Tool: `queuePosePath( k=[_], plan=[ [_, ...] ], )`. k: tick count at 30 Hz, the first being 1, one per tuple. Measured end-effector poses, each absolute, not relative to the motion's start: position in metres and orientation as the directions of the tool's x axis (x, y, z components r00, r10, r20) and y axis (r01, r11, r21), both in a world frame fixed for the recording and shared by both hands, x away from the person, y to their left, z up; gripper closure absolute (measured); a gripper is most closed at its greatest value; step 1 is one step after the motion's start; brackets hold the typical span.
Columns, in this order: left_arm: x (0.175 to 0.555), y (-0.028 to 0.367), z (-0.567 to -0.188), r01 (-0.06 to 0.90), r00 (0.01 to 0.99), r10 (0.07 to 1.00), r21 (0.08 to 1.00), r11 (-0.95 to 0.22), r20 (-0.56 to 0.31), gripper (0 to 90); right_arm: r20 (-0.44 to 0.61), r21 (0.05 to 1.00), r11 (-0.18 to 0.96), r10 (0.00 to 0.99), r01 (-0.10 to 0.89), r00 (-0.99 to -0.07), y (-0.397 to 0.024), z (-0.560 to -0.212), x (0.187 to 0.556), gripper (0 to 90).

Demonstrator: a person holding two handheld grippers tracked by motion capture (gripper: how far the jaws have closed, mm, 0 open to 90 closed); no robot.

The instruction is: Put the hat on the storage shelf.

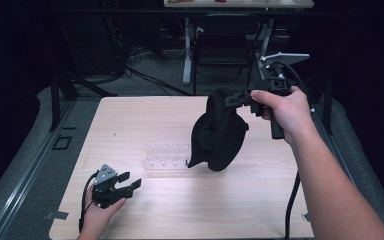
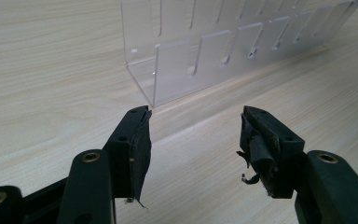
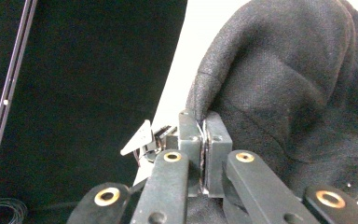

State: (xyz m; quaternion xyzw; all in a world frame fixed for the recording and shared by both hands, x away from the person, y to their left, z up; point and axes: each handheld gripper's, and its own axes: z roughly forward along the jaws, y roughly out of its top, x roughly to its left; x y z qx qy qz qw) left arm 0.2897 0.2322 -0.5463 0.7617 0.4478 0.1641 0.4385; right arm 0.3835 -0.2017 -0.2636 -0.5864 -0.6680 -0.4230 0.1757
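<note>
The right gripper (image 1: 240,98) is pinching a fold of the black cloth (image 1: 218,131) between jaws closed tight, and the cloth is hanging in the air above the table (image 1: 130,120), its lower end dangling just over the right end of the clear rack (image 1: 166,155). The left gripper (image 1: 128,181) is resting low near the table's front left corner, its jaws standing wide apart with nothing between them and pointing toward the rack.

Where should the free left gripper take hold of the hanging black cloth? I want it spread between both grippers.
Judging by its pose, the loose bottom edge of the black cloth, approached from the left: it hangs from the right gripper, and the left gripper is open.
</note>
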Motion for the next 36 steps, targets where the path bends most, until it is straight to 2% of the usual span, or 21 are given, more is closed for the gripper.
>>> queuePosePath(
  k=[22,36],
  plan=[
    [0.288,0.235,-0.547,0.535,0.537,0.830,0.821,-0.199,-0.149,43.1,0.728,0.343,-0.033,0.641,0.939,-0.243,-0.176,-0.282,0.408,88.6],
    [0.289,0.235,-0.547,0.536,0.538,0.830,0.819,-0.203,-0.147,43.1,0.733,0.327,-0.045,0.643,0.944,-0.223,-0.180,-0.292,0.415,88.6]
  ],
)
